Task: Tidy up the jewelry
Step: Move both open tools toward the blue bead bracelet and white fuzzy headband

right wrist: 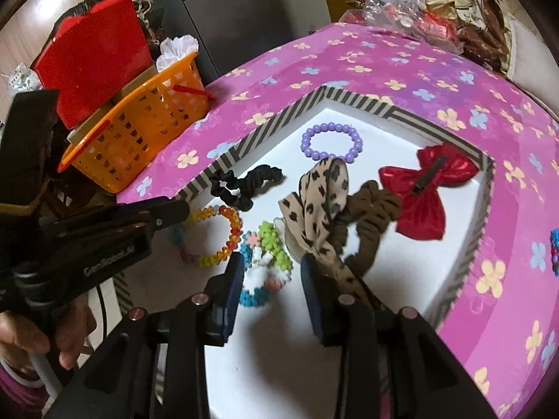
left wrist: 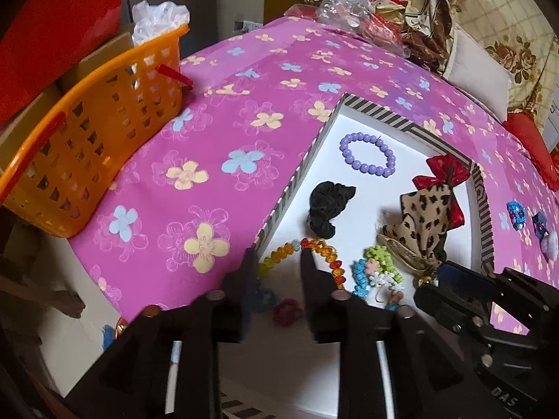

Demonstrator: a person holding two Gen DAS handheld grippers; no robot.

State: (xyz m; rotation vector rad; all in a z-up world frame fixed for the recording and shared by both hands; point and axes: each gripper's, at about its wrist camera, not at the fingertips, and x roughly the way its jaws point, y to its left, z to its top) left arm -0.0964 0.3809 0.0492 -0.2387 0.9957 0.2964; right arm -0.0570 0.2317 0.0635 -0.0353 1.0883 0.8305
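A white tray with a striped rim (left wrist: 316,141) (right wrist: 265,127) lies on the pink flowered cloth. In it are a purple bead bracelet (left wrist: 367,153) (right wrist: 332,141), a black scrunchie (left wrist: 328,207) (right wrist: 244,183), a red bow clip (right wrist: 424,188) (left wrist: 442,173), a leopard-print scrunchie (right wrist: 319,206) (left wrist: 421,220), an amber bead bracelet (left wrist: 323,249) (right wrist: 227,235) and a green, white and blue bead bracelet (right wrist: 267,265) (left wrist: 379,270). My left gripper (left wrist: 277,262) is open around the amber bracelet's near-left part. My right gripper (right wrist: 270,269) is open over the green, white and blue bracelet.
An orange plastic basket (left wrist: 87,146) (right wrist: 139,132) stands at the cloth's left edge, a red box (right wrist: 92,64) behind it. Small blue and white trinkets (left wrist: 517,214) lie on the cloth right of the tray. Bags and cushions (left wrist: 384,17) crowd the far side.
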